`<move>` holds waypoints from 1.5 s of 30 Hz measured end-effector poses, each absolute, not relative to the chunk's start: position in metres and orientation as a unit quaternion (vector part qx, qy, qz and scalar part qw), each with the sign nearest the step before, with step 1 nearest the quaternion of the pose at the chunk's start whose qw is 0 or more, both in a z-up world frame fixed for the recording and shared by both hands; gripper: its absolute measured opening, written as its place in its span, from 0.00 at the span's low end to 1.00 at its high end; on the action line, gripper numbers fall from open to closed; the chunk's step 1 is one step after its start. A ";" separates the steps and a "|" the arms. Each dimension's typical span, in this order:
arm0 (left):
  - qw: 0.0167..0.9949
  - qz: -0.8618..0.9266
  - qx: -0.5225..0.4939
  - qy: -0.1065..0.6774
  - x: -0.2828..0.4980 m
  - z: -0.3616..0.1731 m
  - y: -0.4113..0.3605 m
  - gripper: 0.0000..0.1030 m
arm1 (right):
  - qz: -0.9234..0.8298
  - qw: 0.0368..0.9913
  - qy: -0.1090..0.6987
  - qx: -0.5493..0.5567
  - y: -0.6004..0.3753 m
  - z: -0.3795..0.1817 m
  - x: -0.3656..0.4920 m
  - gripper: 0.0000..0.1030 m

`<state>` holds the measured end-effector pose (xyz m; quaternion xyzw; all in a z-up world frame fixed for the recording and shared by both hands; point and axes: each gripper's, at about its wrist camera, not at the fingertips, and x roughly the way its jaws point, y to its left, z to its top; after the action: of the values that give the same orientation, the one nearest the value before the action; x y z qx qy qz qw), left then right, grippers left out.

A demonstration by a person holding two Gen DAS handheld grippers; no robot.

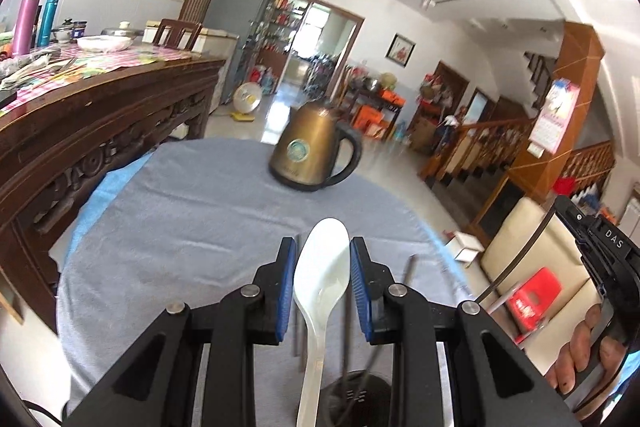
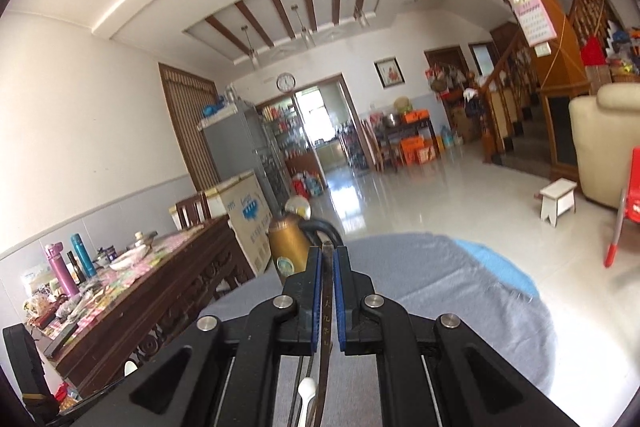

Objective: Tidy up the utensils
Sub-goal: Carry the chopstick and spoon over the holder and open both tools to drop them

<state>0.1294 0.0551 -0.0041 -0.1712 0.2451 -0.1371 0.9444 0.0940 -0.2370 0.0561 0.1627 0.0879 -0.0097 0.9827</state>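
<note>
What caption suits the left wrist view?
Open left gripper straddles an upright white spoon over the grey tablecloth, brass kettle beyond.

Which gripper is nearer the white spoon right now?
Left. The left gripper straddles the white spoon, jaws apart. The right gripper is shut on a chopstick alongside.

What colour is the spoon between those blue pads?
White spoon, clearest in the left wrist view.
</note>
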 end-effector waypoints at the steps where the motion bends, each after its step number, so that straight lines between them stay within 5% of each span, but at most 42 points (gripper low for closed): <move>1: 0.945 -0.140 -0.174 0.240 0.128 -0.002 0.053 0.27 | -0.009 0.983 0.079 0.163 -0.239 0.061 0.089 0.06; 10: 0.943 -0.173 -0.189 0.210 0.127 -0.007 0.029 0.27 | 0.040 0.982 0.056 0.176 -0.243 0.083 0.060 0.07; 45: 0.961 -0.183 -0.126 0.162 0.100 -0.073 -0.009 0.30 | 0.114 0.960 0.222 0.129 -0.191 -0.001 0.092 0.08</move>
<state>0.0996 -0.0087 -0.0728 -0.1256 0.1621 -0.1830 0.9615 0.0916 -0.1907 -0.0015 0.1292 0.2218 0.1139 0.9598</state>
